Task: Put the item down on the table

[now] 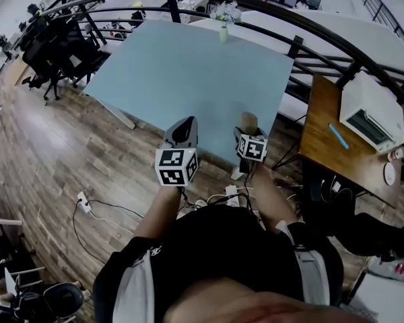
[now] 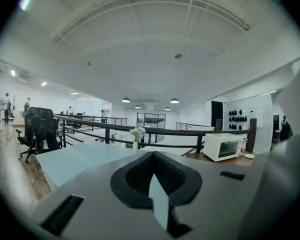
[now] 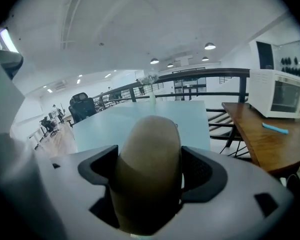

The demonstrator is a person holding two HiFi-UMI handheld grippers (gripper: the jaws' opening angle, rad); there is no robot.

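A tan, round-topped item [image 3: 149, 164] stands between the black pads of my right gripper [image 3: 150, 159], which is shut on it. In the head view that item [image 1: 248, 120] sticks up from the right gripper [image 1: 248, 132] just over the near edge of the light blue table [image 1: 188, 73]. My left gripper [image 1: 182, 134] hovers beside it to the left, also at the near edge. Its jaws [image 2: 152, 179] are together with only a thin sliver between them and hold nothing. Both grippers are above the table [image 3: 140, 118], not touching it.
A small vase of flowers [image 1: 223, 20] stands at the table's far edge before a dark railing [image 1: 303, 29]. To the right, a wooden side table [image 1: 323, 147] carries a white toaster oven [image 1: 372, 112] and a blue stick [image 1: 337, 136]. Black office chairs [image 1: 54, 52] stand left; cables [image 1: 101, 210] lie on the floor.
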